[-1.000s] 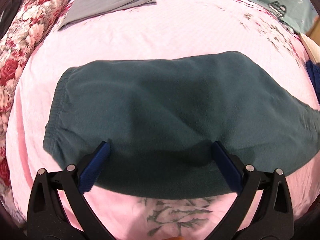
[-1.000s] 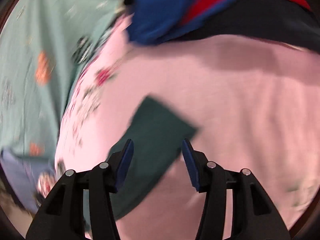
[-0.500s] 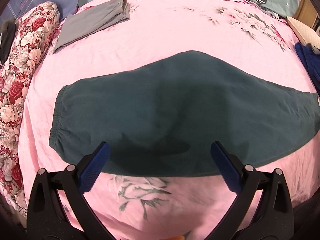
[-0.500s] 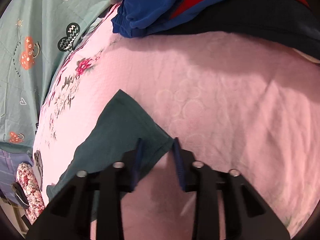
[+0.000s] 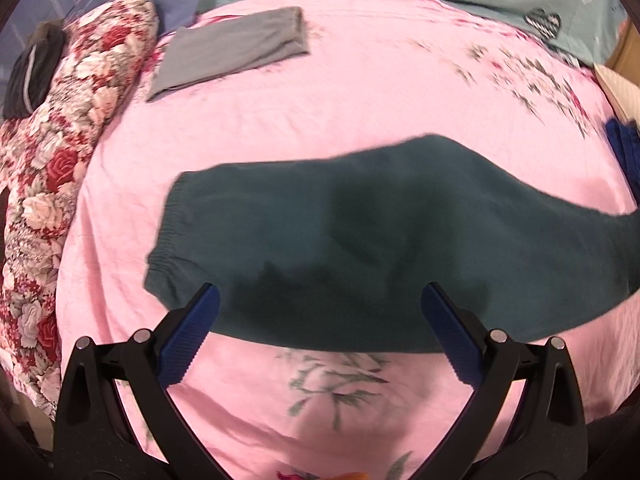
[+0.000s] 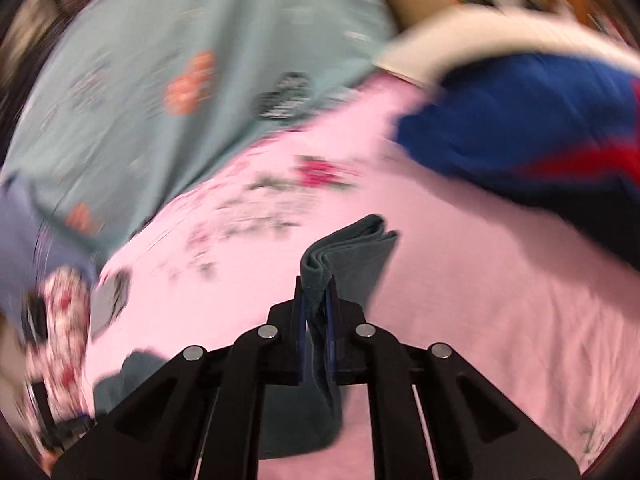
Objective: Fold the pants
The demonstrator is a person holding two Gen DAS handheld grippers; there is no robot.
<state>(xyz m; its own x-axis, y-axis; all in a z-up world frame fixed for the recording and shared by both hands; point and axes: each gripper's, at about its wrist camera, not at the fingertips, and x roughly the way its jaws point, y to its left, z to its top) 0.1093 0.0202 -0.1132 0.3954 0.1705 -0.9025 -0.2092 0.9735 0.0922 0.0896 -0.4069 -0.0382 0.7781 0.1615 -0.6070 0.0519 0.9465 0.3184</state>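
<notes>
On the pink bed [image 5: 360,100], soft floppy pants [image 5: 360,248] hung from the right gripper's [image 6: 316,312] clamped jaws at the hem; left gripper [image 5: 320,320] gaped.

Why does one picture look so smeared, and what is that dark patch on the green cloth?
Right wrist view: motion blur smears the bedding and blue garment; only the right gripper and the pants pinched in it look sharp. Left wrist view: clearer, slightly soft; the dark patch on the pants looks like a shadow, above the open left gripper. Fisheye lenses bend both pictures.
</notes>
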